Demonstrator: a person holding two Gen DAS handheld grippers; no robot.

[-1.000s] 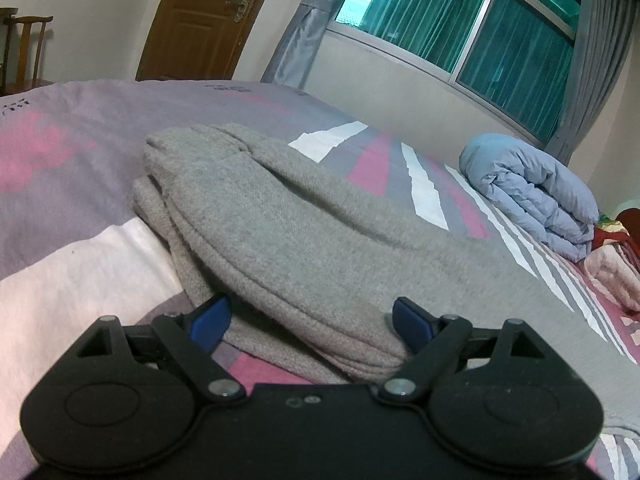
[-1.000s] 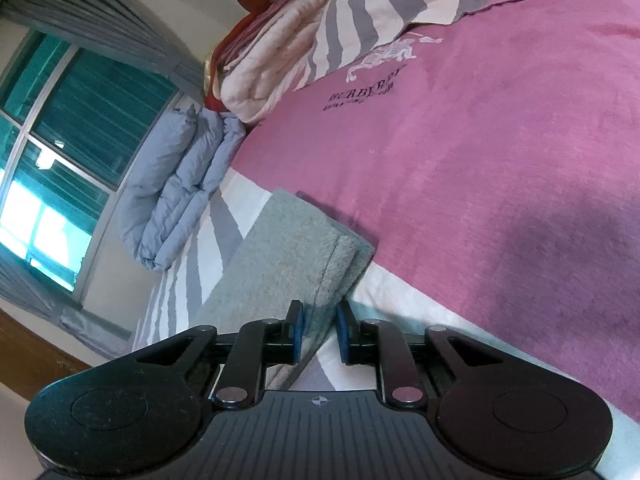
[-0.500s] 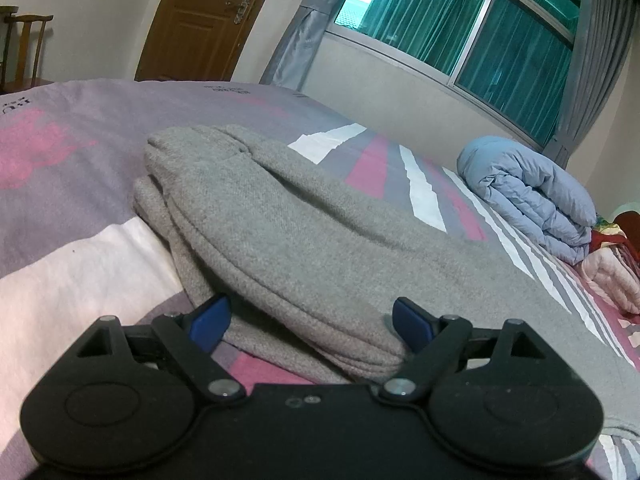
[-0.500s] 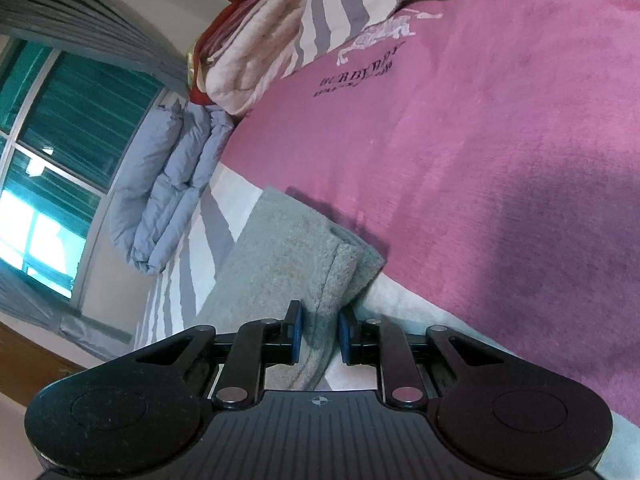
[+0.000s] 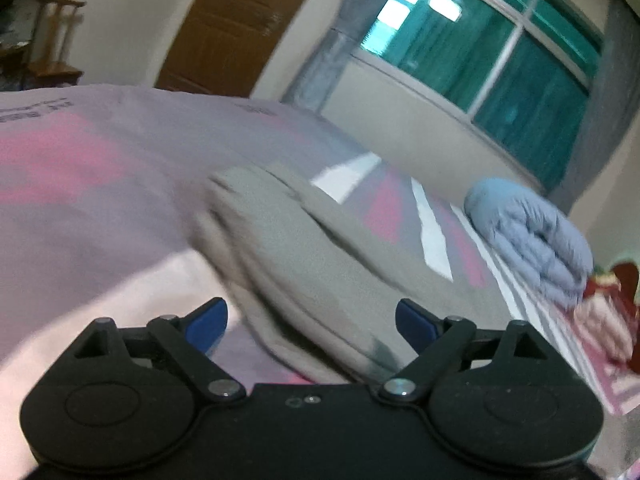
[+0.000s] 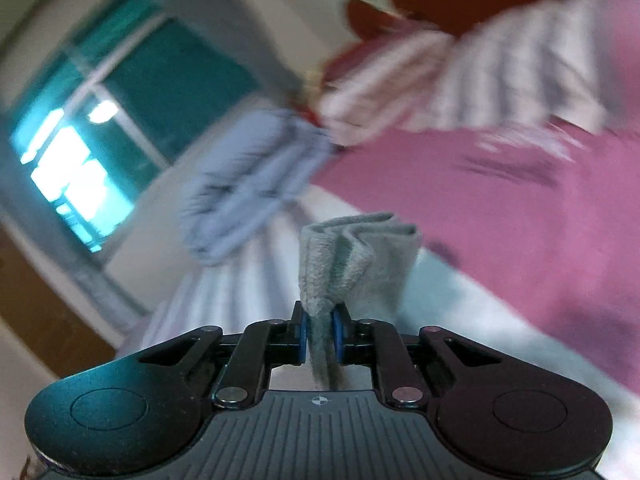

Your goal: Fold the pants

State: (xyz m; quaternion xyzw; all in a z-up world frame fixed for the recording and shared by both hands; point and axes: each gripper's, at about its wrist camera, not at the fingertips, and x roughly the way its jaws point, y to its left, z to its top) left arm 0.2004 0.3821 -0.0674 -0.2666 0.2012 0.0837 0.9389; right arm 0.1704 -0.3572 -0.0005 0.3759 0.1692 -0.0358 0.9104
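The grey knit pants (image 5: 312,264) lie stretched across the bed, their bunched waist end at the far left of the left wrist view. My left gripper (image 5: 311,322) is open, its blue pads on either side of the near edge of the pants, just above the bedspread. My right gripper (image 6: 320,338) is shut on the leg end of the pants (image 6: 352,256) and holds it lifted off the bed, the cloth standing up in folds between the pads. Both views are blurred by motion.
The bedspread (image 5: 80,168) is pink, lilac and white with stripes. A rolled light-blue duvet (image 5: 532,236) lies by the window wall, also in the right wrist view (image 6: 248,176). Striped and pink bedding (image 6: 460,76) is piled at the head. A wooden door (image 5: 244,20) stands behind.
My right gripper has lifted the leg end of the pants off the bed and swung upward. My left gripper has pulled back and tilted a little, still open.
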